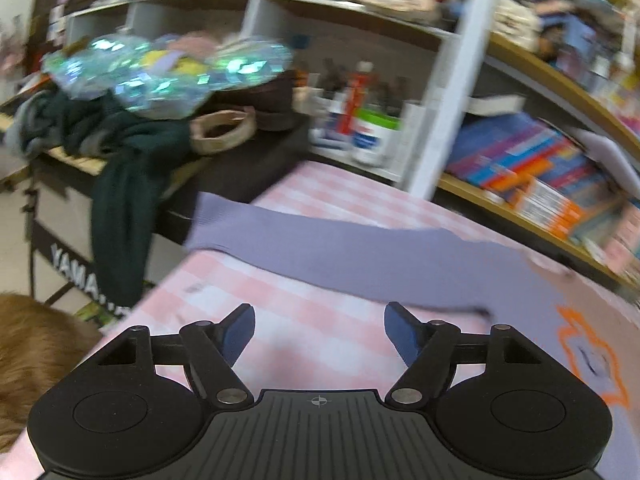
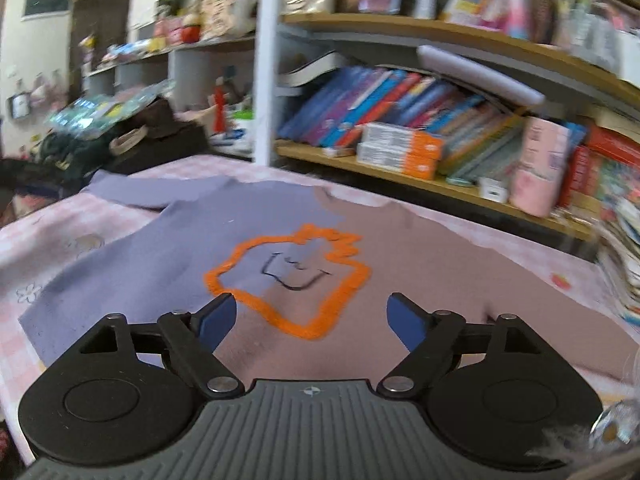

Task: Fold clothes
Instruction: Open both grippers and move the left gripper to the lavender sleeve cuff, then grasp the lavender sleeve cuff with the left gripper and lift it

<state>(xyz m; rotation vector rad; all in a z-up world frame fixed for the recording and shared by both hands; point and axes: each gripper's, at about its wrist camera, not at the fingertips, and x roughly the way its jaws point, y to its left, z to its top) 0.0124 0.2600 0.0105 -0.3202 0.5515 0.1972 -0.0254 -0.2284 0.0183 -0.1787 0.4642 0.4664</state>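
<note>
A purple long-sleeved top (image 2: 160,260) with an orange outline print (image 2: 288,280) lies flat on the pink checked table cover (image 2: 24,340). In the left wrist view its sleeve (image 1: 340,252) stretches across the cover toward the far left corner, and the print (image 1: 592,360) shows at the right edge. My left gripper (image 1: 320,332) hangs open over bare checked cover (image 1: 280,320), just short of the sleeve, with nothing between its blue pads. My right gripper (image 2: 312,320) is open above the front of the top, near the print, and holds nothing.
Wooden shelves of books and boxes (image 2: 400,128) run along the far side of the table. A white post (image 2: 266,60) stands behind it. To the left a dark stand holds dark green cloth (image 1: 120,184), a basket (image 1: 224,128) and shiny wrapped items (image 1: 160,72). Brown fur (image 1: 32,360) sits at the lower left.
</note>
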